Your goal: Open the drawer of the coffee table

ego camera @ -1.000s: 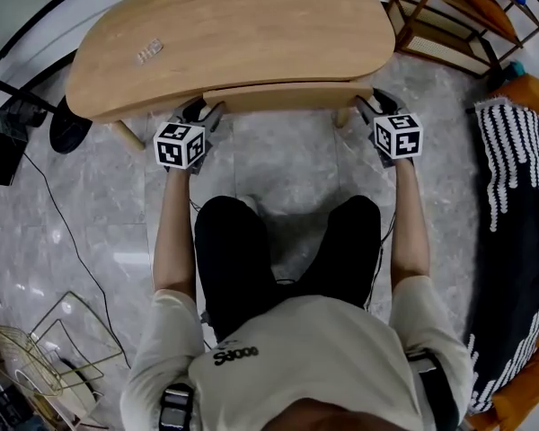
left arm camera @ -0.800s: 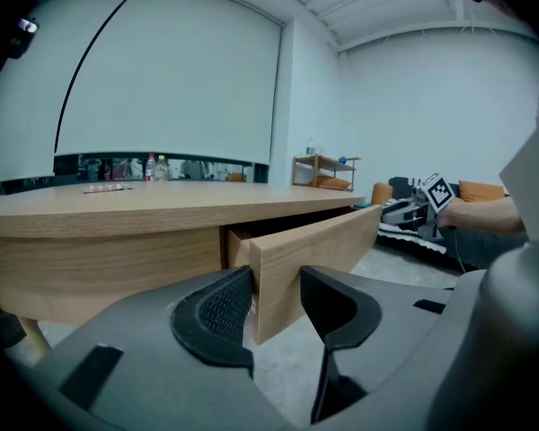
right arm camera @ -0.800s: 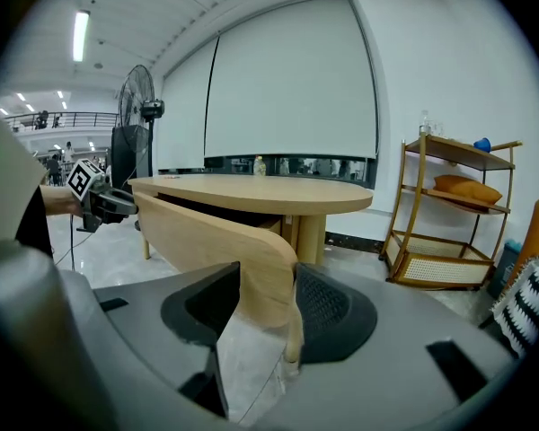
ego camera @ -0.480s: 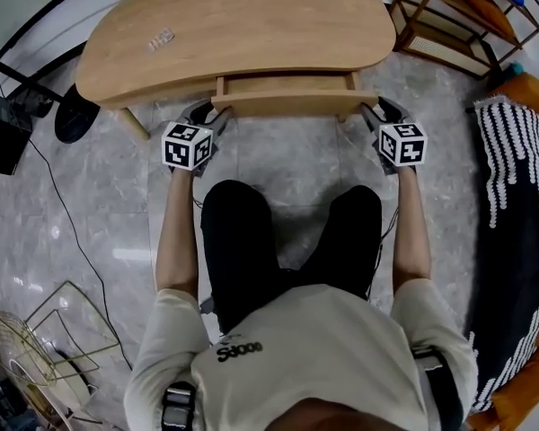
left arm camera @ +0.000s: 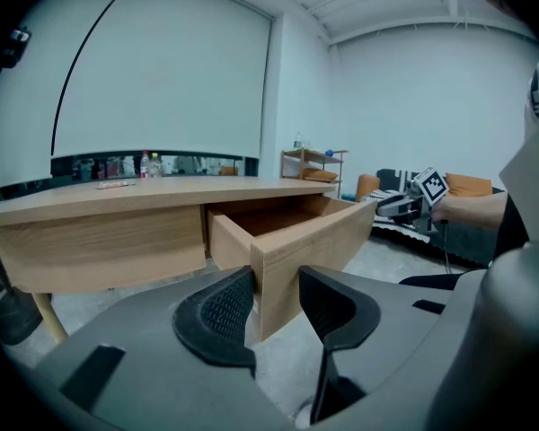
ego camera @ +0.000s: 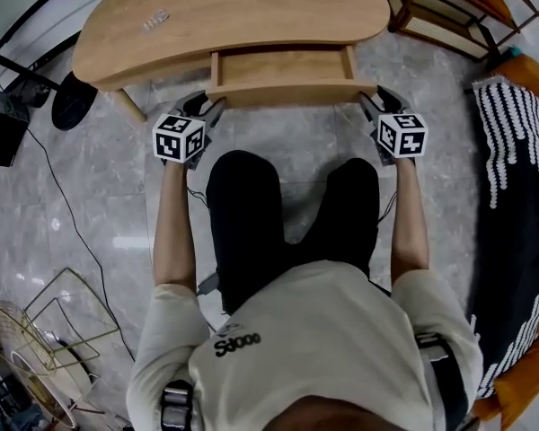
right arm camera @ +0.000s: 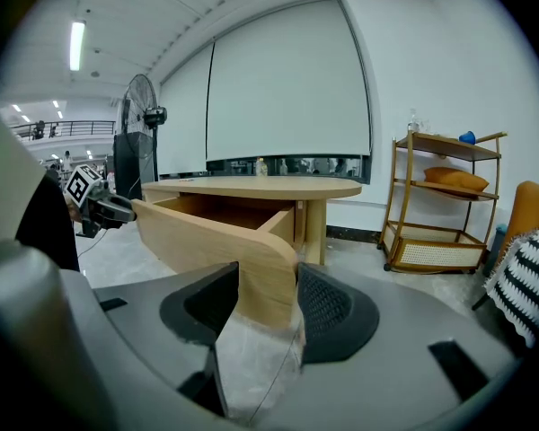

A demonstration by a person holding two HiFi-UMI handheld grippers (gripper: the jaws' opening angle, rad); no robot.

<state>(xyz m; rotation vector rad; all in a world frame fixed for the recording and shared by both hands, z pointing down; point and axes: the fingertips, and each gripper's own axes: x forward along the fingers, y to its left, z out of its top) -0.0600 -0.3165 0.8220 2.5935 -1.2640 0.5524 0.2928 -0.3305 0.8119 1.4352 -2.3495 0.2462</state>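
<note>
The light wooden coffee table (ego camera: 234,16) has its drawer (ego camera: 283,65) pulled partway out towards me; the inside looks empty. My left gripper (ego camera: 211,106) holds the left end of the drawer front (ego camera: 292,94), and my right gripper (ego camera: 368,104) holds its right end. In the left gripper view the drawer front (left arm camera: 314,241) stands between the pads of the left gripper (left arm camera: 277,299), whose jaws are closing on it. In the right gripper view the rounded end of the drawer front (right arm camera: 207,241) is clamped by the right gripper (right arm camera: 268,299).
A small pale object (ego camera: 154,21) lies on the tabletop's far left. A wooden shelf unit (ego camera: 449,7) stands at the back right, an orange seat with a striped cloth (ego camera: 521,124) at the right. A black fan base (ego camera: 72,113) and a wire basket (ego camera: 36,348) are at the left. My knees (ego camera: 242,205) are just below the drawer.
The drawer has slid out of the table towards me, from nearly closed to partway open. Both grippers came back with its front.
</note>
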